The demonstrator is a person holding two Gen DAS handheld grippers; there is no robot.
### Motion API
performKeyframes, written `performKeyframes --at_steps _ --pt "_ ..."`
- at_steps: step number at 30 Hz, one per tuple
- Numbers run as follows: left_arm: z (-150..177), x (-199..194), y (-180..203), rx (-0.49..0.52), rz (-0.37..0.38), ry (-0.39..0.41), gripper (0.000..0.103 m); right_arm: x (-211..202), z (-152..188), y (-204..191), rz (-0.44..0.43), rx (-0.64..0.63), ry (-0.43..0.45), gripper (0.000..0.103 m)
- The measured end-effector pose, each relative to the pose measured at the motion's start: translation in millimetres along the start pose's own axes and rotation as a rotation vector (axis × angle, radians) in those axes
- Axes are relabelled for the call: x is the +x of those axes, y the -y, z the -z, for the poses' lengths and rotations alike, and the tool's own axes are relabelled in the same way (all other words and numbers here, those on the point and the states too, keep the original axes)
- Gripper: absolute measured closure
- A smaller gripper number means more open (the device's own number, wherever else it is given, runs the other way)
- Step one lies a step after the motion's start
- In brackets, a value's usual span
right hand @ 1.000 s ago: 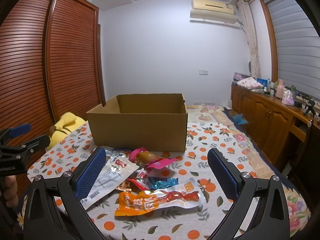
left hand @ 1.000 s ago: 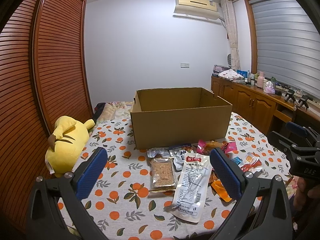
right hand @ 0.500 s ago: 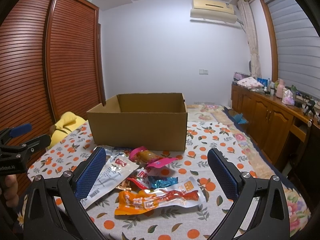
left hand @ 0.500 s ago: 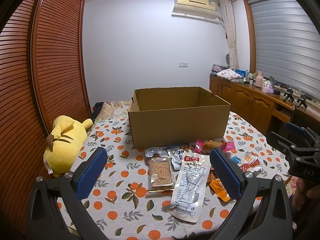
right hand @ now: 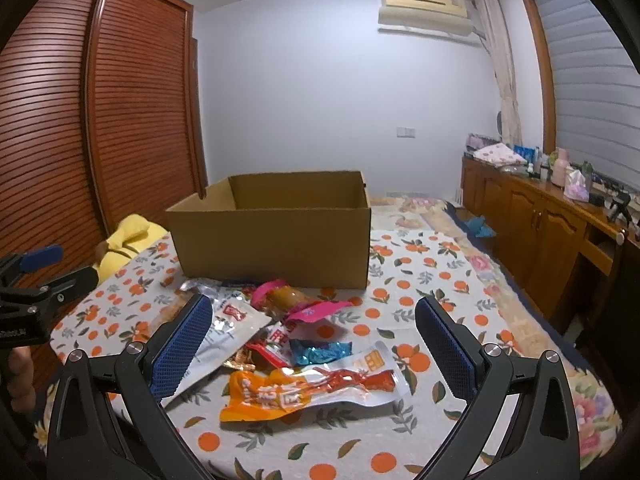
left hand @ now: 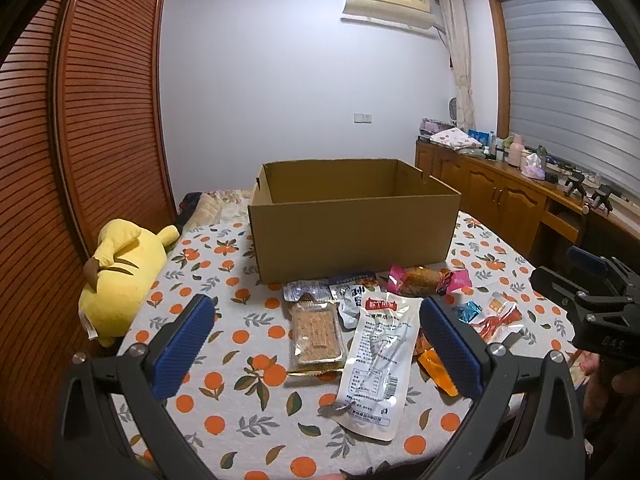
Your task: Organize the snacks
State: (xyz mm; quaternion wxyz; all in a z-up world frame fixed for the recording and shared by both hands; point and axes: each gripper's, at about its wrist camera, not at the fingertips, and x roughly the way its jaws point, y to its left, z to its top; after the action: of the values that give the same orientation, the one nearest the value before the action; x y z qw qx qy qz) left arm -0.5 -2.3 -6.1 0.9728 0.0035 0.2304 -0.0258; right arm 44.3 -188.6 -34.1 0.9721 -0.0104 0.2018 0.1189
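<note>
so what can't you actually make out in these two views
- Floor of the cardboard box: hidden by its own front wall in both views.
- Print on the white pouch: too small in the left wrist view.
- Snacks under the pile, beneath the orange packet: overlapped in the right wrist view.
- Yellow plush toy: face turned away; mostly blocked by the box in the right wrist view.

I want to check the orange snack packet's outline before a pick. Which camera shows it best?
The right wrist view: the orange snack packet lies whole and unobstructed between the open jaws, in front of the cardboard box. In the left wrist view the left gripper's finger hides most of it, leaving an orange corner.
</note>
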Motion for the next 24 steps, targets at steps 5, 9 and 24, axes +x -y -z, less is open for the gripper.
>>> performKeyframes --at_steps 5,9,24 --pt "4.1 13.0 4.6 0.012 0.031 -0.032 0.0 9.8 9.7 8.9 0.004 0.009 -0.043 0.0" --pt "7.4 20.8 10.0 0.03 0.061 -0.049 0.0 15.6 18.5 16.4 -0.004 0.014 -0.074 0.0" --pt "15.7 80.9 21.9 0.065 0.203 -0.225 0.003 49.5 54.3 37.3 -0.108 0.054 -0.244 0.006"
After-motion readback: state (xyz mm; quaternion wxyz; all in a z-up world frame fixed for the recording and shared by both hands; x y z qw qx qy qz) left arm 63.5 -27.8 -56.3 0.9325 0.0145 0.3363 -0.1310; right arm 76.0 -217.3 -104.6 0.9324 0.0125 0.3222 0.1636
